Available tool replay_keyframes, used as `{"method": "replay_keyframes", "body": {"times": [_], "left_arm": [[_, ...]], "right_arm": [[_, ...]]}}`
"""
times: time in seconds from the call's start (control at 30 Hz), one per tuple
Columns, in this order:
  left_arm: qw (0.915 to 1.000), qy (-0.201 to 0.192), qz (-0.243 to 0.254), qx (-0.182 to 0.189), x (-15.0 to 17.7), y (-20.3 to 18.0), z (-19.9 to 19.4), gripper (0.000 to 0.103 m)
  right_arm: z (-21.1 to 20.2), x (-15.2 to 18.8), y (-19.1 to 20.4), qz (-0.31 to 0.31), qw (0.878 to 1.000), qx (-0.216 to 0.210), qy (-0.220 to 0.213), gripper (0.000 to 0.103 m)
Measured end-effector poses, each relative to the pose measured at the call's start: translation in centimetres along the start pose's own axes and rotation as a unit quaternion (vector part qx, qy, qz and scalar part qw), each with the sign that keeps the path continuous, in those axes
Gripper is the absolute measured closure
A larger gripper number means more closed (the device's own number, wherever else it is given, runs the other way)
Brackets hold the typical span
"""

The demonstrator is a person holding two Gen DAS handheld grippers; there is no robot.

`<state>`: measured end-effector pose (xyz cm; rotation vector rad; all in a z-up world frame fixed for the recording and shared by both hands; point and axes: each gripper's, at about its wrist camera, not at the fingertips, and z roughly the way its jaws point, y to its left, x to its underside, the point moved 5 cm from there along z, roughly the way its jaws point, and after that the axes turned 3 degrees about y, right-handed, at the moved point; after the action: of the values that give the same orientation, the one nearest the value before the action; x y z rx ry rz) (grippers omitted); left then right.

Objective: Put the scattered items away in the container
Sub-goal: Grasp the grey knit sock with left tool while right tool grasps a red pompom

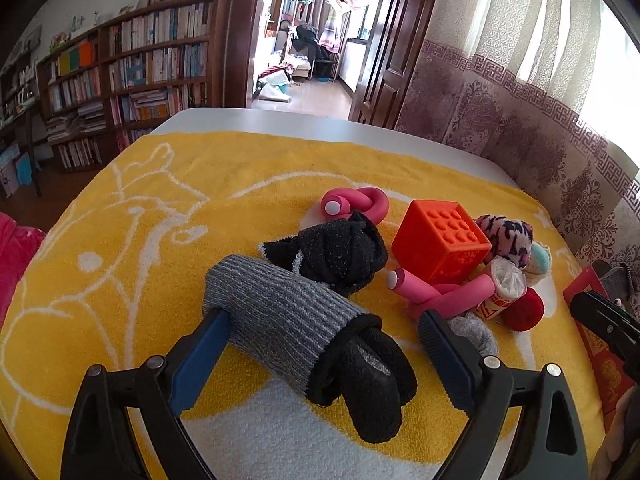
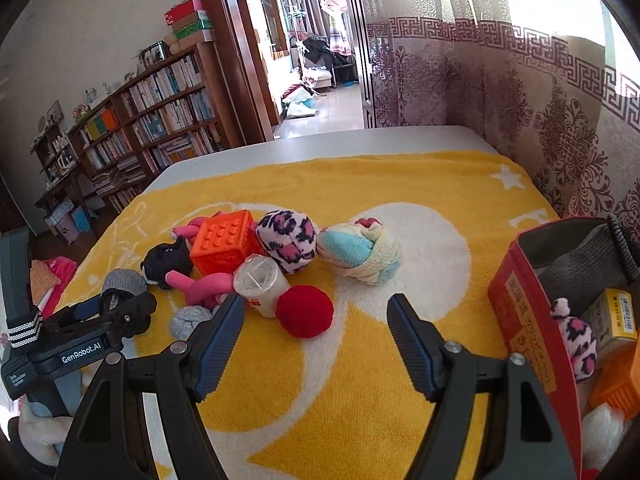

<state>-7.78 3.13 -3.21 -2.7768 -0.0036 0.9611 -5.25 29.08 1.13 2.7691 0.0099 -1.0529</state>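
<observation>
A yellow towel [image 1: 160,208] is spread over the table, probably so that soft things do not slide, and the loose items are gathered in one heap on it, near the red box [image 2: 528,304] at the right edge that serves as the container. That box already holds a grey sock, a spotted sock ball and a small yellow carton, so the tidying is judged to be partly done.

The left gripper [image 1: 324,344] is held low over the towel with its jaws wide apart. A grey and black sock bundle [image 1: 296,320] lies between them; the left pad is at or against its grey end, while the right pad stands clear of it, so no grip is made.

The right gripper [image 2: 316,344] is also spread, with nothing between its jaws, only bare towel. A red ball [image 2: 305,311] lies just ahead of its left finger, beside a white roll [image 2: 262,282]. The orange cube [image 2: 224,246] and the pink foam rods [image 1: 356,204] are farther back in the heap.
</observation>
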Motion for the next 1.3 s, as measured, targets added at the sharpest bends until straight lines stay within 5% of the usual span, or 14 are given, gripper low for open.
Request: {"method": "replay_keyframes", "body": {"times": [0.37,0.53,0.77,0.87,1.0,1.1,1.3], "left_arm": [[0.9995,0.004,-0.032,-0.001,0.2,1.6,0.0,0.007],[0.9970,0.036,-0.069,-0.006,0.6,3.1,1.3,0.007],[0.9978,0.039,-0.053,-0.005,0.8,2.4,1.5,0.007],[0.9982,0.037,-0.048,0.002,0.8,2.2,1.4,0.007],[0.9989,0.030,-0.033,0.009,0.8,1.4,1.0,0.025],[0.9993,0.016,-0.024,0.021,0.7,0.9,0.2,0.040],[0.9998,-0.015,0.011,0.005,0.5,-0.4,-1.2,0.040]], "right_arm": [[2.7,1.1,-1.3,0.011,1.000,-0.001,0.024,0.026],[2.9,1.0,-0.7,-0.005,1.000,0.001,0.024,0.026],[4.1,0.7,0.0,-0.018,0.999,0.002,0.042,0.026],[4.8,1.0,-0.1,-0.015,0.998,0.000,0.056,0.036],[5.5,1.4,-0.2,-0.013,0.997,-0.011,0.070,0.059],[5.1,1.4,-0.1,-0.017,0.998,-0.011,0.062,0.062],[4.4,1.5,-0.3,-0.016,0.999,-0.005,0.048,0.063]]}}
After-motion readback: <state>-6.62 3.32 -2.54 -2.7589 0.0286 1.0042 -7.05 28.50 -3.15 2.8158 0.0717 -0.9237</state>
